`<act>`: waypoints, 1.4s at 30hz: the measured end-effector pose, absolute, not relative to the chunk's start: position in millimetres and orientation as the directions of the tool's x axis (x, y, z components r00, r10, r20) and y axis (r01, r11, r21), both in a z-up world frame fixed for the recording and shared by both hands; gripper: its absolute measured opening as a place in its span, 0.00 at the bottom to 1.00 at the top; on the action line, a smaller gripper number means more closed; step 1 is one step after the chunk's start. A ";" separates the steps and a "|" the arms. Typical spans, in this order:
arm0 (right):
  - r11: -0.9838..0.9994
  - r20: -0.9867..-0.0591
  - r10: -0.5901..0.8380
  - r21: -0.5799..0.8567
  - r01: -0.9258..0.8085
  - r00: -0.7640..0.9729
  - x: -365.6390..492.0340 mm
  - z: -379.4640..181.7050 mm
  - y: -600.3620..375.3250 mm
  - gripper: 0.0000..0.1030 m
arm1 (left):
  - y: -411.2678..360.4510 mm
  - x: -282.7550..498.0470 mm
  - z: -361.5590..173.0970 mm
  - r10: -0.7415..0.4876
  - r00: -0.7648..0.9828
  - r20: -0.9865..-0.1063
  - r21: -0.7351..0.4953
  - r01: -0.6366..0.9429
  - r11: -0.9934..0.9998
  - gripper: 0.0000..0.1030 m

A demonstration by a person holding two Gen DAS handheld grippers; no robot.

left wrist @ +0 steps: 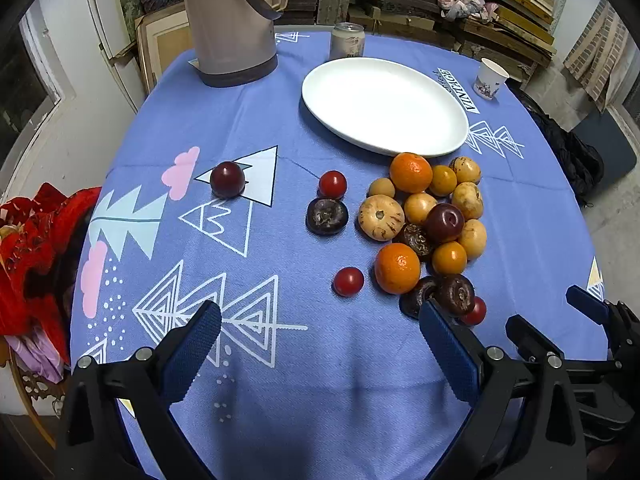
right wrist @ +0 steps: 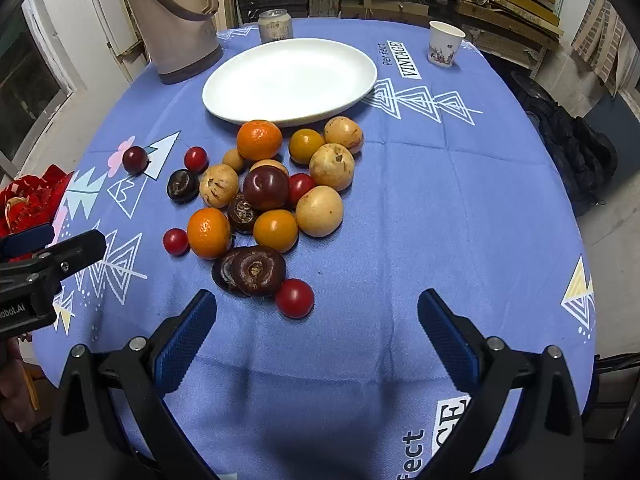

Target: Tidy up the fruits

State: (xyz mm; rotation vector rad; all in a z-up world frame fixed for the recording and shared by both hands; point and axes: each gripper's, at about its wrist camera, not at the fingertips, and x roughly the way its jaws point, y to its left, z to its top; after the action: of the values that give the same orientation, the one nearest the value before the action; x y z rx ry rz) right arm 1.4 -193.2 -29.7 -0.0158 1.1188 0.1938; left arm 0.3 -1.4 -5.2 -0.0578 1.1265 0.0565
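Observation:
A heap of fruit (right wrist: 272,200) lies on the blue tablecloth just in front of an empty white oval plate (right wrist: 292,80): oranges (left wrist: 411,172), yellow fruits, dark plums (left wrist: 444,222), brown chestnut-like fruits and red cherry tomatoes (left wrist: 348,281). One plum (left wrist: 227,179) sits apart at the left. My left gripper (left wrist: 320,320) hovers open above the near cloth, left of the heap. My right gripper (right wrist: 316,312) is open too, a red tomato (right wrist: 295,298) lying just beyond its fingers. Each gripper shows at the edge of the other's view.
A tall beige jug (left wrist: 230,20) stands at the back left, a drink can (left wrist: 347,40) behind the plate, and a paper cup (right wrist: 445,43) at the back right. Red cloth (left wrist: 36,248) lies off the table's left edge. Shelves of boards fill the background.

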 end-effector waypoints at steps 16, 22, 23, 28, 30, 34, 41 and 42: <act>0.985 -0.903 0.143 0.092 -0.142 0.405 3.4 -34.8 -197.9 0.96 | 3.7 2.8 -8.8 0.011 0.406 -0.914 -0.023 -0.079 0.997 0.97; 0.984 -0.905 0.146 0.093 -0.150 0.400 4.4 -35.3 -197.3 0.96 | 3.2 3.0 -10.4 0.014 0.399 -0.917 -0.020 -0.081 0.996 0.97; 0.984 -0.904 0.148 0.094 -0.152 0.400 4.3 -35.1 -197.1 0.96 | 3.3 2.9 -10.4 0.015 0.399 -0.917 -0.019 -0.081 0.997 0.97; 0.984 -0.904 0.149 0.095 -0.152 0.400 4.6 -36.0 -196.0 0.96 | 3.2 2.7 -10.3 0.015 0.398 -0.917 -0.019 -0.081 0.997 0.97; 0.984 -0.905 0.149 0.096 -0.148 0.399 4.2 -36.6 -196.4 0.96 | 3.2 2.8 -10.2 0.014 0.398 -0.917 -0.019 -0.080 0.997 0.97; 0.985 -0.906 0.148 0.097 -0.146 0.397 3.5 -37.0 -197.1 0.96 | 3.2 2.6 -10.2 0.013 0.397 -0.918 -0.019 -0.077 0.997 0.97; 0.984 -0.909 0.150 0.099 -0.148 0.390 3.0 -38.2 -197.9 0.96 | 2.8 2.6 -10.6 0.015 0.393 -0.919 -0.018 -0.081 0.997 0.97; 0.984 -0.908 0.150 0.099 -0.149 0.390 2.9 -38.3 -197.8 0.96 | 2.9 2.6 -10.6 0.015 0.393 -0.919 -0.018 -0.081 0.997 0.97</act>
State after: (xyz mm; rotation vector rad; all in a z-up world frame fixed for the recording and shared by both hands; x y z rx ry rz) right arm 2.9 -197.8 -38.3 0.0016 1.1545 0.1899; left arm 2.6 2.9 -10.6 -0.0636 1.1656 0.0610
